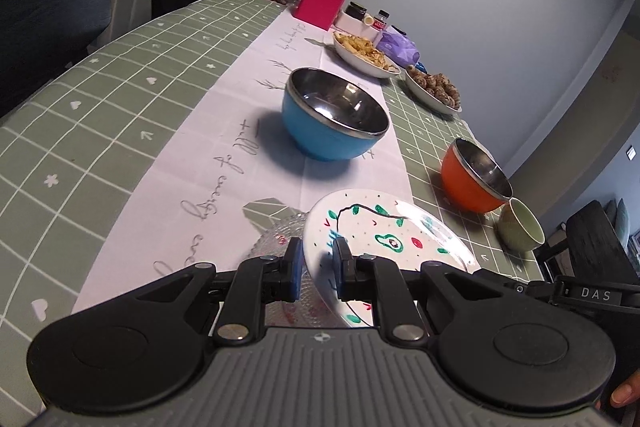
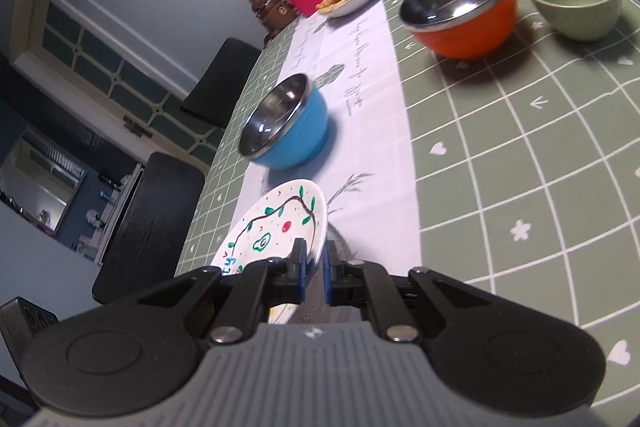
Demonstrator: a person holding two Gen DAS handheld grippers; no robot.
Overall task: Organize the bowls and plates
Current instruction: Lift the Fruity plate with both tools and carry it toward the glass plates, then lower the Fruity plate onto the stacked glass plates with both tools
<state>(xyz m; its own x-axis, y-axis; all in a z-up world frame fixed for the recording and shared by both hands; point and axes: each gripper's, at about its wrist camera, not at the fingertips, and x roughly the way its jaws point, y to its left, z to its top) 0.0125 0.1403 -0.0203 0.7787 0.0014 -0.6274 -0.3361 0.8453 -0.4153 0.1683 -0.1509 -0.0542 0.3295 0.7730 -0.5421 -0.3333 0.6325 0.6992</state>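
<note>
Painted plate (image 1: 384, 231): white, with green leaves, a red spot and an avocado drawing; held tilted above the near end of the table, both tongs gripping its rim from opposite sides.
Left gripper (image 1: 316, 265): its blue pads are clamped on the plate's near-left rim.
Right gripper (image 2: 314, 269): closed tight on the plate's (image 2: 276, 223) near-right edge, the rim pinched between the blue pads.
Glass plate (image 1: 276, 239): clear and textured, lying on the white runner just beside and partly under the painted plate, at its left in the left wrist view.
Blue bowl (image 1: 334, 115): steel-lined, upright on the runner, beyond the painted plate toward the far end.
Orange bowl (image 1: 476, 177): steel-lined, on the green cloth to the right of the blue bowl.
Green cup (image 1: 520, 225): small, pale, just beside the orange bowl on its near right; whether they touch I cannot tell.
Food dishes: a white dish of fried pieces (image 1: 364, 53) and a dish of brown round items (image 1: 436, 89), farther along.
Table (image 1: 100, 115): green checked cloth with a white runner (image 1: 224, 131) down the middle.
Far end: pink box (image 1: 318, 5), bottles and jars near the wall.
Chairs: dark chair backs (image 2: 154, 215) along the table's left side.
</note>
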